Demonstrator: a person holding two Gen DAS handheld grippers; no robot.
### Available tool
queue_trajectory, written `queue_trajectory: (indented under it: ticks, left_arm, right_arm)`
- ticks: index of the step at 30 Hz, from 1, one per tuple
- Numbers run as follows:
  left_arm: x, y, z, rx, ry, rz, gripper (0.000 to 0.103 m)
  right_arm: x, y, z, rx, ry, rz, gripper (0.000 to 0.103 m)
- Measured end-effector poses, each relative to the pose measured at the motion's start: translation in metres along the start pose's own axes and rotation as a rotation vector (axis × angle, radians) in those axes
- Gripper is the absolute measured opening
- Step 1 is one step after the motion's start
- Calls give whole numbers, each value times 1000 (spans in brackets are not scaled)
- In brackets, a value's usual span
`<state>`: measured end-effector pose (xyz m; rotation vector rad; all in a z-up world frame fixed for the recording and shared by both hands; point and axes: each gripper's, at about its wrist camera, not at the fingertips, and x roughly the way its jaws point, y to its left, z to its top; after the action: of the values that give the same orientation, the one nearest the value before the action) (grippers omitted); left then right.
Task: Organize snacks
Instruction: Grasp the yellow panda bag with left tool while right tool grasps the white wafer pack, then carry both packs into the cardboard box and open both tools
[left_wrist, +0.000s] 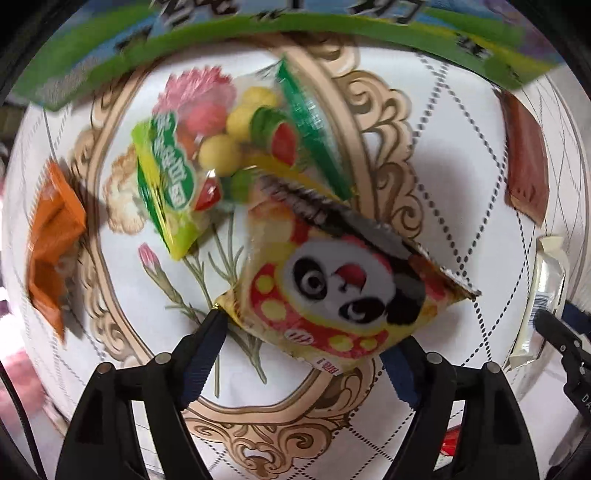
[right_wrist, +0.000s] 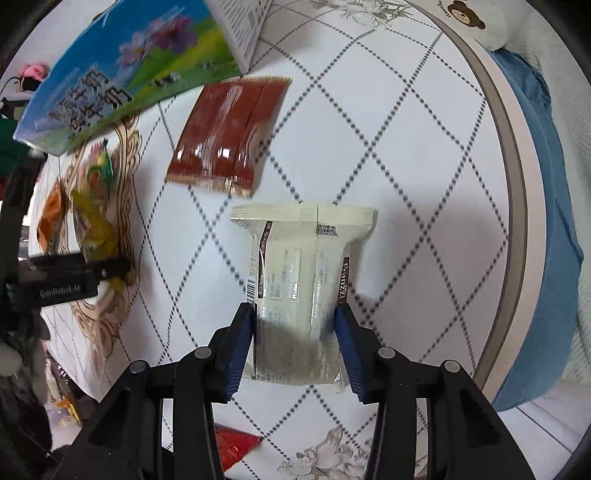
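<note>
Snacks: cream wafer pack (right_wrist: 303, 291) lies on the table, long axis running straight ahead between the right gripper's (right_wrist: 295, 343) pads, clamped; left gripper (left_wrist: 306, 350) half-open straddling the panda packet (left_wrist: 332, 291).

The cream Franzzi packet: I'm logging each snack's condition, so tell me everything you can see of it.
The cream Franzzi packet is a sealed glossy wrapper lying flat on the quilted-pattern tablecloth, back side up. It shows a centre seam, a crimped end, small printed text, a barcode, a QR code and a brown side stripe carrying the brand name. The right tongs straddle its near half, blue pads pressed against both long edges. A dark red packet lies just beyond it, apart.
</note>
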<state>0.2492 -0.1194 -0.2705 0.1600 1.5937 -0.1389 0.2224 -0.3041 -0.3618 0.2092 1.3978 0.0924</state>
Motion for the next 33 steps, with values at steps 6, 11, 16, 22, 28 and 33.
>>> queue_trajectory:
  ticks: [6,11,16,22,28,33]
  left_arm:
    - [-42,-23,0,122,-105,69,79]
    - [-37,-56,33,235,-71,108,80]
    - [-18,-64,61,212,-36,43,64]
    - [-43,-53,59,92,-75,-60,52]
    - [-79,-28,55,-41,-111,-201,52]
    - [-147,-3,73,-96,-208,-280,52]
  right_arm:
    - [10,-7,4,72,12,10,60]
    - [24,-17,8,131,2,43,65]
    - [27,-12,6,133,-32,31,62]
    - [11,-1,0,124,-77,75,61]
    - [-17,39,6,78,-117,190,61]
    - [-63,83,23,-3,-186,290,61]
